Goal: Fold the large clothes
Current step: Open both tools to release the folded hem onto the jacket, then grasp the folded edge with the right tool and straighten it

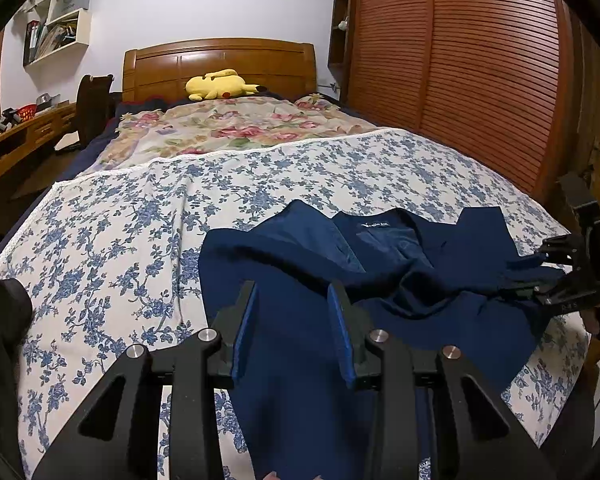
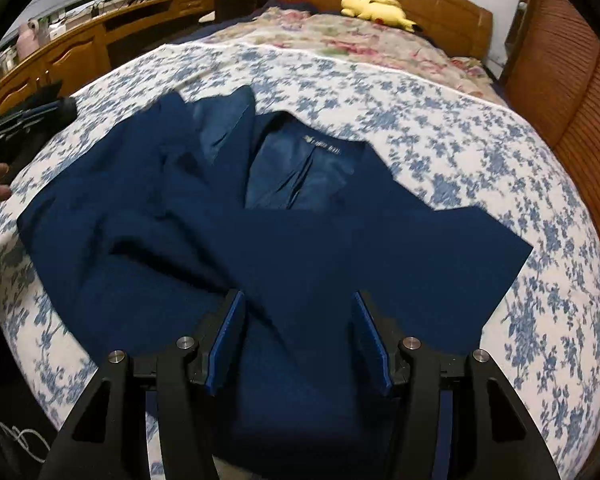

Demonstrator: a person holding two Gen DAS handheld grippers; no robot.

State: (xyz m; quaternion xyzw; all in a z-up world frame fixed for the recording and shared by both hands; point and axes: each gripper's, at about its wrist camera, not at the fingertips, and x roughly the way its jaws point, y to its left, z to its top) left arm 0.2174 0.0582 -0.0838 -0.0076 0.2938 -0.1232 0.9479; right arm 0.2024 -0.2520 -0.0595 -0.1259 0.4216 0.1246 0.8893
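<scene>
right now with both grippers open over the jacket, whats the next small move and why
Probably lower the left gripper and pinch the rumpled fold of the navy jacket under it. Both grippers are open and hold nothing, and the jacket's left half lies bunched on the floral sheet. It needs spreading flat before folding.

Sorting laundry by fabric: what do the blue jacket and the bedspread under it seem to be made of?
Jacket: likely a woven suit cloth, matte navy, with a smoother, slightly shiny lining showing at the open collar. Bedspread: probably light cotton, matte white with a blue floral print and a lace-like edge; the fibre itself cannot be told.
</scene>
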